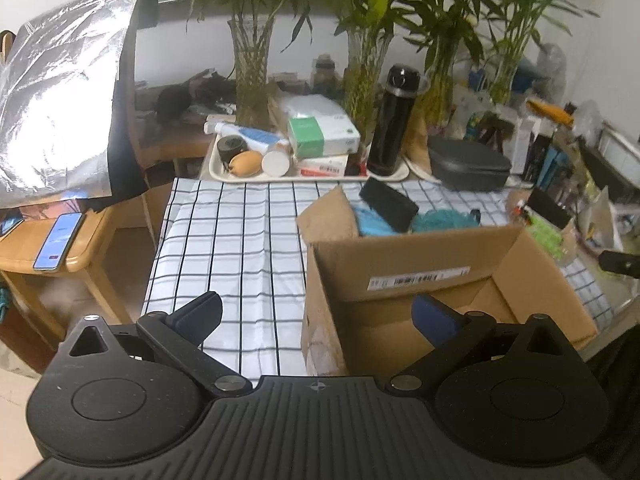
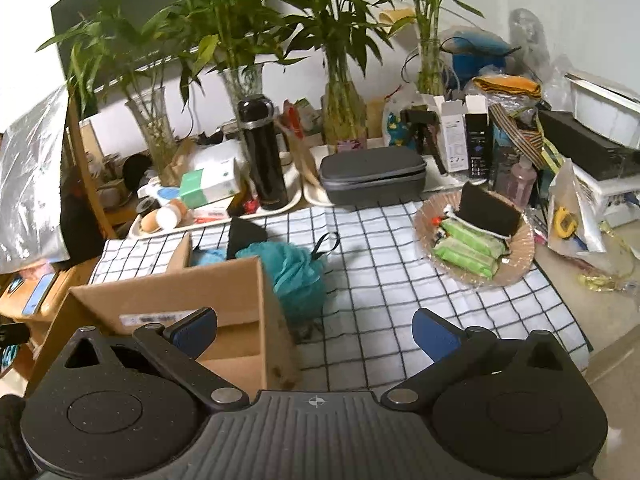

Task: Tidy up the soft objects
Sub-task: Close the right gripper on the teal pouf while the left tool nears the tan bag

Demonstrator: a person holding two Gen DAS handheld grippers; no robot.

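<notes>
An open cardboard box (image 1: pixel 420 280) (image 2: pixel 168 300) stands on the checked cloth (image 1: pixel 240 248) (image 2: pixel 380 280). Behind it lie a teal bath pouf (image 2: pixel 298 270) (image 1: pixel 444 220), a smaller blue soft thing (image 1: pixel 370 220) (image 2: pixel 206 257) and a black sponge (image 1: pixel 388 200) (image 2: pixel 245 234). In the right wrist view a glass plate (image 2: pixel 524 256) holds green wipe packs (image 2: pixel 468 248) and another black sponge (image 2: pixel 488 210). My left gripper (image 1: pixel 318 316) is open over the box's left wall, holding nothing. Just as bare, my right gripper (image 2: pixel 316 330) is open above the cloth, right of the box.
Cream trays (image 1: pixel 224 174) at the back carry a black flask (image 1: pixel 390 120) (image 2: pixel 262 156), tissue packs and tubes, with a grey case (image 2: pixel 372 174) beside them. Vases of bamboo (image 2: pixel 344 112) line the wall. Clutter fills the right edge. A phone (image 1: pixel 58 242) lies on a wooden side table at left.
</notes>
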